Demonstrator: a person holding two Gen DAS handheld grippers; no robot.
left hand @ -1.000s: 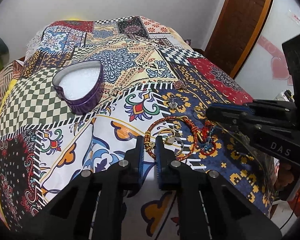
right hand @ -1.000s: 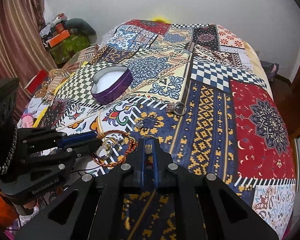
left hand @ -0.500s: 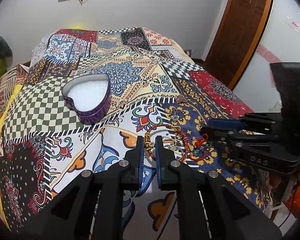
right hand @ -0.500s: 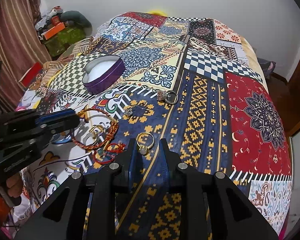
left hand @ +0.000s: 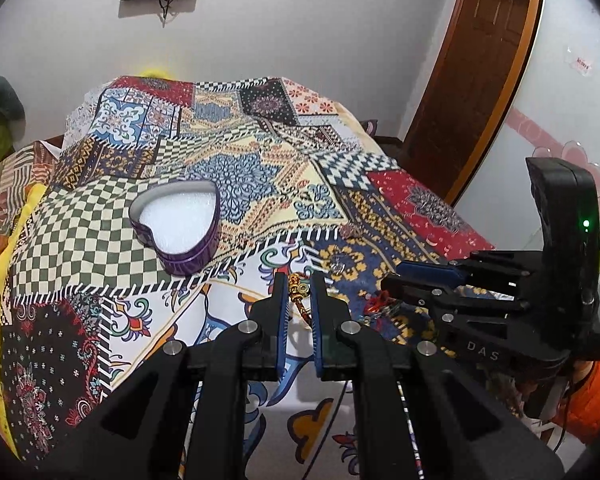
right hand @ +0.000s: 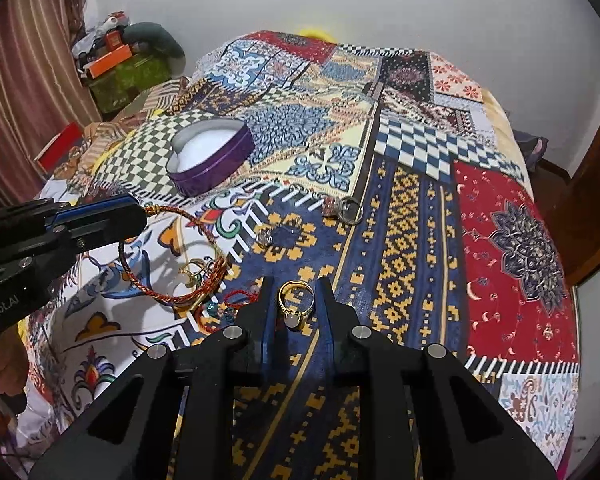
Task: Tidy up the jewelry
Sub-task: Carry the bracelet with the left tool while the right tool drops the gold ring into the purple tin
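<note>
Bedspread (right hand: 404,216); red bracelet (right hand: 172,256) now lifted

Beneath the left gripper (left hand: 299,280), its fingers hide most of the braided bracelet (left hand: 300,289); its grip is unclear.

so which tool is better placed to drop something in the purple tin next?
Left. The left tool is shut on the red bracelet, lifting it, and sits nearer the heart tin. The right tool is open around the gold ring, not gripping yet.
</note>
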